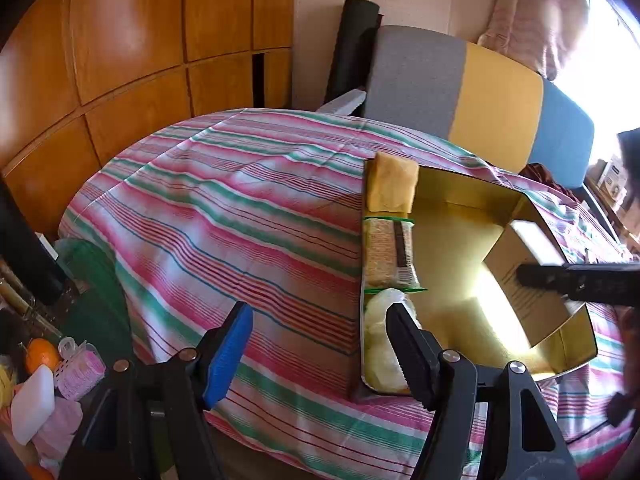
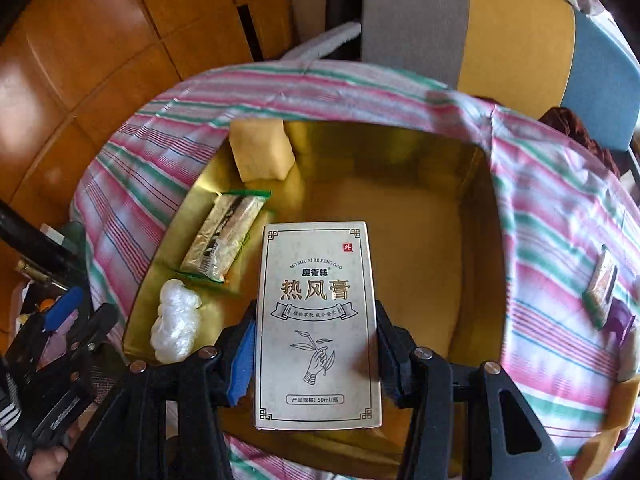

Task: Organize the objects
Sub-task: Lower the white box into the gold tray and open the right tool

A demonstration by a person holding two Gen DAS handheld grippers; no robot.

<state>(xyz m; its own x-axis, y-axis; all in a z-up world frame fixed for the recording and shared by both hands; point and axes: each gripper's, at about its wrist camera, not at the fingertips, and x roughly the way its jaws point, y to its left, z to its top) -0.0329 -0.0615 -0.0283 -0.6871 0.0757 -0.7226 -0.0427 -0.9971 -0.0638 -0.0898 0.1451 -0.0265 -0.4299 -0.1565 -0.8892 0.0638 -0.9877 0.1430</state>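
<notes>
A gold open box (image 2: pixel 404 216) lies on a striped bedspread (image 1: pixel 224 208). Along its left wall lie a yellow sponge (image 2: pixel 262 154), a green-edged snack pack (image 2: pixel 226 240) and a white plastic wad (image 2: pixel 176 322). My right gripper (image 2: pixel 316 344) is shut on a beige carton with Chinese print (image 2: pixel 318 320) and holds it over the box. In the left wrist view the carton (image 1: pixel 524 276) hangs inside the box (image 1: pixel 452 236) under the right gripper's finger (image 1: pixel 576 278). My left gripper (image 1: pixel 320 344) is open and empty, over the bedspread at the box's left wall.
A second wrapped snack (image 2: pixel 602 286) lies on the bedspread right of the box. A grey, yellow and blue headboard (image 1: pixel 460 96) stands behind. Wooden wardrobe doors (image 1: pixel 132 40) are at left. Clutter with an orange (image 1: pixel 40 354) and a white bar (image 1: pixel 34 404) sits at lower left.
</notes>
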